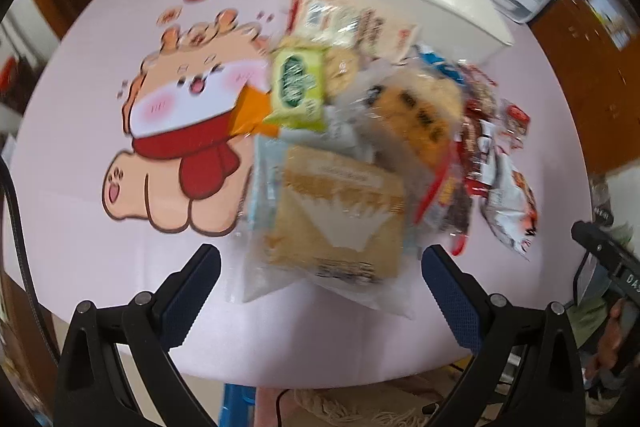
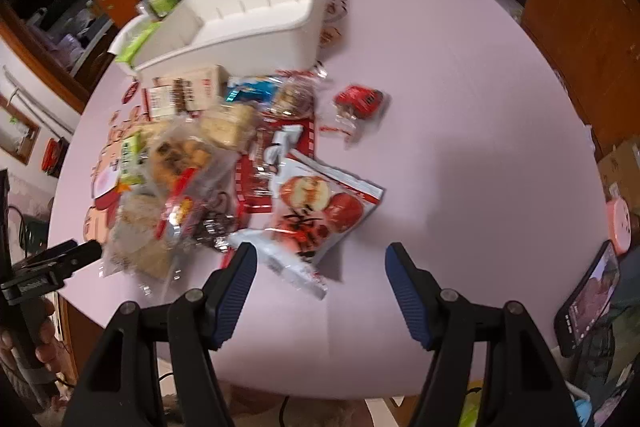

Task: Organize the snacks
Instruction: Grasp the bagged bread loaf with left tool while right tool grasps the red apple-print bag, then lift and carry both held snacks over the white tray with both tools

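Crinkly plastic-wrapped snacks heaped mid-frame on pink table, print blurred unreadable, white rectangular plastic bin above, left claw and right claw both spread, empty.

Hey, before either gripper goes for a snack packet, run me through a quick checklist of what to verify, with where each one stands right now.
1. Left gripper open and empty: ok, jaws spread wide with nothing between the pads.
2. Right gripper open and empty: ok.
3. Long white plastic bin ready to take snacks: ok, its visible inside is bare.
4. Target in line: ok, the clear bag of tan crackers lies ahead of the left gripper; the white pouch printed with red apples lies ahead of the right.
5. Packets separable: not ok, the pile overlaps heavily.
6. Sharp view: not ok, both pictures are blurred.
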The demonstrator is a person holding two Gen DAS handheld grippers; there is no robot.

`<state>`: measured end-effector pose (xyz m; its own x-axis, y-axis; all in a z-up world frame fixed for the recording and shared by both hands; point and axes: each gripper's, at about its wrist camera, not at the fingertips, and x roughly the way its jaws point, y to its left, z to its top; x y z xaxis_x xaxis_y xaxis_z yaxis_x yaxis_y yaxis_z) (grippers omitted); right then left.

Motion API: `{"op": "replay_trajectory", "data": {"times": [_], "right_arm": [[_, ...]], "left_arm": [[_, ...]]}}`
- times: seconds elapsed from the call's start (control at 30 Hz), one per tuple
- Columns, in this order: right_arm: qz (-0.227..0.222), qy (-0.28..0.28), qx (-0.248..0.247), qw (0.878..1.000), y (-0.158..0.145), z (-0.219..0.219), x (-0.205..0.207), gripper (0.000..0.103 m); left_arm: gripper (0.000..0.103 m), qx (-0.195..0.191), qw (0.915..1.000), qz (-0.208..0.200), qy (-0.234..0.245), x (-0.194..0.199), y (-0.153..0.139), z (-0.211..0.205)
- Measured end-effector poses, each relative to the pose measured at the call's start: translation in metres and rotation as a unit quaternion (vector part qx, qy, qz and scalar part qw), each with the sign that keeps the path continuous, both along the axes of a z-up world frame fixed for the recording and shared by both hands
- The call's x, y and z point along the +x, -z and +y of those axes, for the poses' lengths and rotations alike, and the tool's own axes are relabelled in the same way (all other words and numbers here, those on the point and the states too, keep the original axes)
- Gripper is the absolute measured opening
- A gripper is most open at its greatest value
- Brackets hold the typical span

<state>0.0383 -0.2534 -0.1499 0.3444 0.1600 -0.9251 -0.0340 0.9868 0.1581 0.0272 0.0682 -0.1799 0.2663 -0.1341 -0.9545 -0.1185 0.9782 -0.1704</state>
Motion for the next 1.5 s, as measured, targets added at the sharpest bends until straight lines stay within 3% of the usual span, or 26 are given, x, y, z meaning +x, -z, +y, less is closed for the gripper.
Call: {"op": "replay_trajectory", "data": {"times": [0.3,0.43,0.63,0.83,0.97,1.17,1.2,1.27,1.37,1.4,1.43,1.5], "right_arm": [[0.072,0.064,0.04,0.995,0.05,-0.014,0.035,0.067],[0.083,0.078,0.079,0.99,0.059,-0.009,0.044,0.067],[0.101,0.077,0.087,0.988,0.069,0.007,0.054,0.072],[0.123,0.069,0.094,0.986,0.071,0.012,0.057,0.073],[0.132,0.057,0.086,0.986,0.078,0.021,0.056,0.074],[0.151,0.05,0.079,0.984,0.089,0.028,0.054,0.076],[0.149,0.046,0.074,0.985,0.089,0.031,0.052,0.076],[0.147,0.035,0.062,0.987,0.09,0.035,0.051,0.076],[0.146,0.01,0.036,0.989,0.091,0.044,0.048,0.074],[0.143,0.003,0.025,0.989,0.092,0.05,0.047,0.071],[0.139,-0.004,0.019,0.99,0.091,0.052,0.046,0.06],[0.131,-0.017,0.022,0.991,0.089,0.056,0.044,0.053]], "left_arm": [[0.1,-0.051,0.9971,0.052,-0.024,0.015,0.047,0.03],[0.1,-0.073,0.9946,0.066,-0.03,0.021,0.061,0.036],[0.102,-0.119,0.9877,0.098,-0.025,0.031,0.081,0.034],[0.102,-0.09,0.991,0.098,0.012,0.041,0.081,0.013],[0.103,-0.032,0.992,0.113,0.047,0.046,0.083,-0.01],[0.102,-0.028,0.9886,0.135,0.061,0.055,0.085,-0.025],[0.1,-0.028,0.9886,0.134,0.063,0.056,0.084,-0.026],[0.078,-0.036,0.9897,0.125,0.06,0.059,0.078,-0.029],[0.054,-0.058,0.9901,0.114,0.058,0.061,0.068,-0.023],[0.053,-0.06,0.9901,0.113,0.058,0.061,0.065,-0.023],[0.051,-0.057,0.9904,0.112,0.058,0.061,0.064,-0.024],[0.048,-0.046,0.9919,0.104,0.056,0.06,0.058,-0.027]]}}
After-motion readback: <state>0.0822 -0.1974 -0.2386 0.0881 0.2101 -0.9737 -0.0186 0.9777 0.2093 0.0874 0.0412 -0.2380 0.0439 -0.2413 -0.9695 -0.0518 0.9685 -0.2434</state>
